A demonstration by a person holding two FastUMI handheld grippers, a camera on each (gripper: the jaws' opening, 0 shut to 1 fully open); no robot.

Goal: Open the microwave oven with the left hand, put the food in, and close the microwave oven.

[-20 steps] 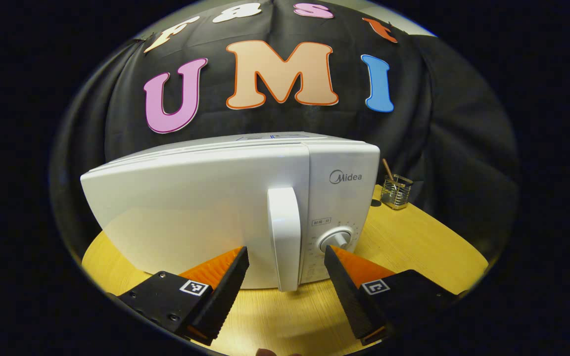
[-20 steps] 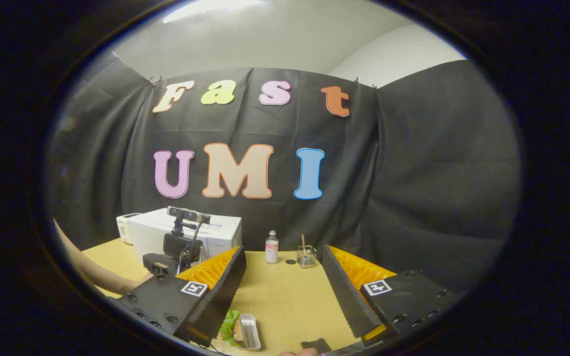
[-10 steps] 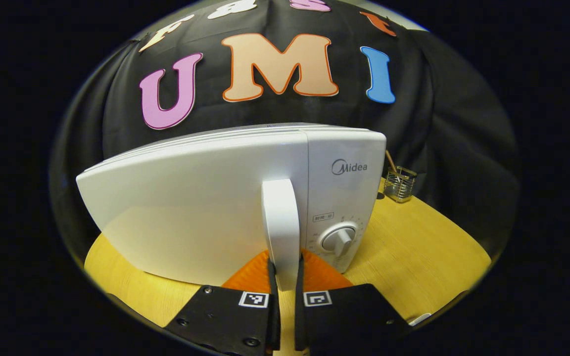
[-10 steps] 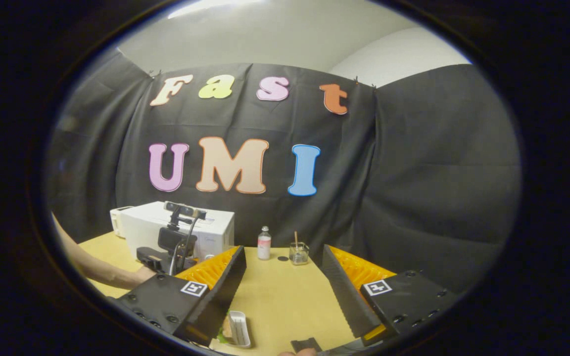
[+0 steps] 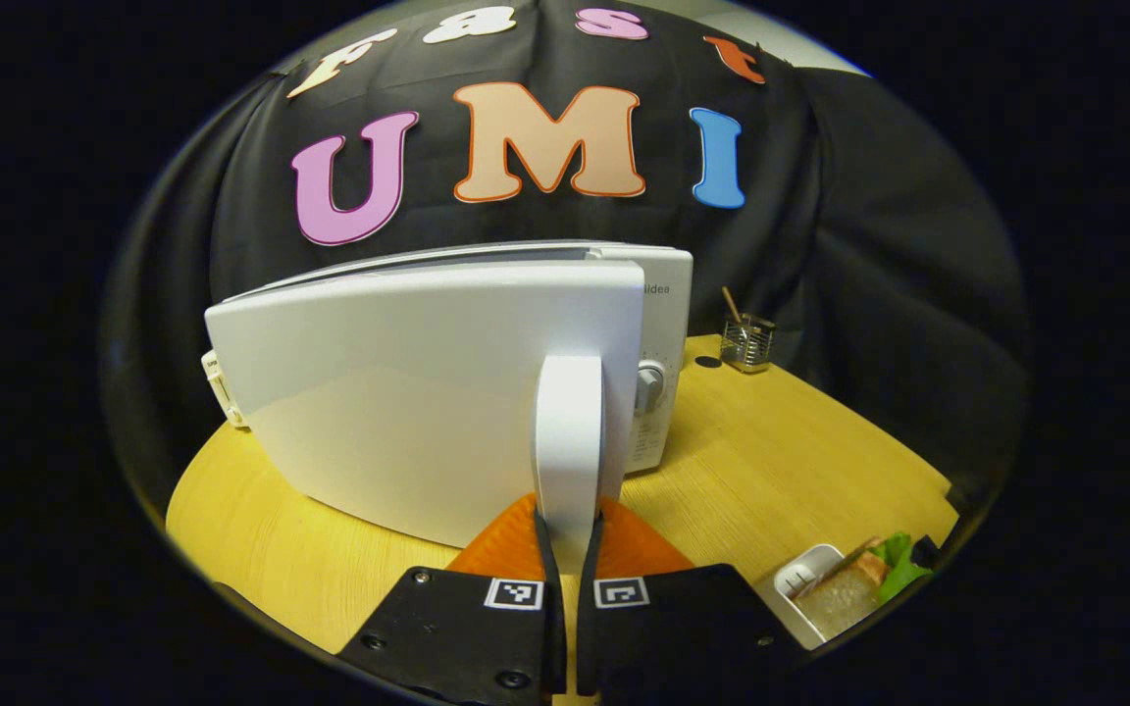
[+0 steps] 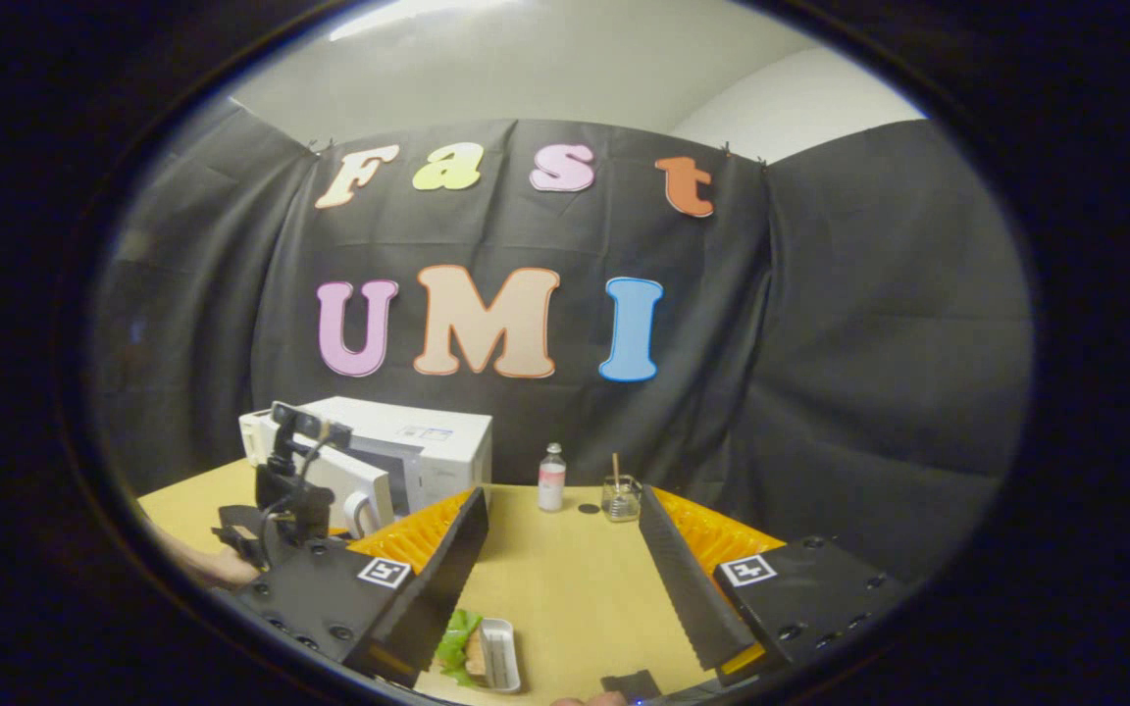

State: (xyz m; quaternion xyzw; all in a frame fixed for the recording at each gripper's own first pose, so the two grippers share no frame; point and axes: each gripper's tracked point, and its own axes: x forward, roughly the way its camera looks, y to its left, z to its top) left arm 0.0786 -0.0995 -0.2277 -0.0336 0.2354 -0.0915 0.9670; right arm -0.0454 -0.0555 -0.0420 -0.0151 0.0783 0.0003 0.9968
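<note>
- A light wooden table stands in a booth walled with black cloth; above the cloth, a pale wall and ceiling.
- A white microwave oven sits at the table's back; its door is swung partly out from the body.
- The left gripper is closed on the door's upright white handle, one finger pressing each side.
- The food, a sandwich with green leaf in a small white tray, lies on the table, well apart from the oven; in the right gripper view it sits just below the fingers.
- The right gripper is wide open and holds nothing, above the table.
- The right gripper view also shows a small bottle; beside it, a glass jar with a stick.
</note>
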